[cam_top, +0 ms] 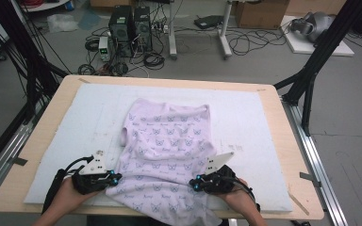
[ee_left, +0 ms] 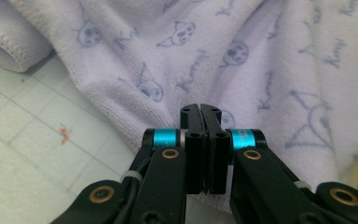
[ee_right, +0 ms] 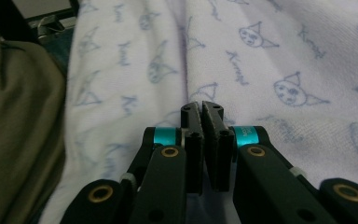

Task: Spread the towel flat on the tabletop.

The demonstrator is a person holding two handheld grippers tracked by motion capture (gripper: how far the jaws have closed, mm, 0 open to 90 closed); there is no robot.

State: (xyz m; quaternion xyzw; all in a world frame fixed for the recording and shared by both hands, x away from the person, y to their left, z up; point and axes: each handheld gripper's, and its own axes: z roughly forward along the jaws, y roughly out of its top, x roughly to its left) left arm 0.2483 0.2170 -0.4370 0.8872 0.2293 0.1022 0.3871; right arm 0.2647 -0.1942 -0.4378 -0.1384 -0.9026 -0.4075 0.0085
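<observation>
A pale lilac garment (cam_top: pixel 167 150) lies spread on a white foam pad (cam_top: pixel 245 122) that covers most of a light wooden table (cam_top: pixel 290 155). Its near hem hangs over the near edge of the table, towards the person. The cloth is printed all over with small blue cat-like faces and a cursive word that seems to begin with "Ku"; the rest is too soft to read.

The left gripper (cam_top: pixel 114 179) sits at the left side of the garment near the hem. In the left gripper view its jaws are pressed together at the cloth's edge (ee_left: pixel 223 70); whether a fold is pinched between them cannot be told. The right gripper (cam_top: pixel 196 184) sits at the right side of the garment, level with the left one. In the right gripper view its jaws are together, parted only by a thin slit at the tips, over the cloth (ee_right: pixel 242 65); again it is unclear whether cloth is caught.

The pad shows a faint grid of lines and a small orange mark (ee_left: pixel 64 135). Beyond the table, on a grey floor, stand two black computer towers (cam_top: pixel 131 26) amid tangled cables, a cardboard box (cam_top: pixel 260 13) and white desk legs (cam_top: pixel 224 33).
</observation>
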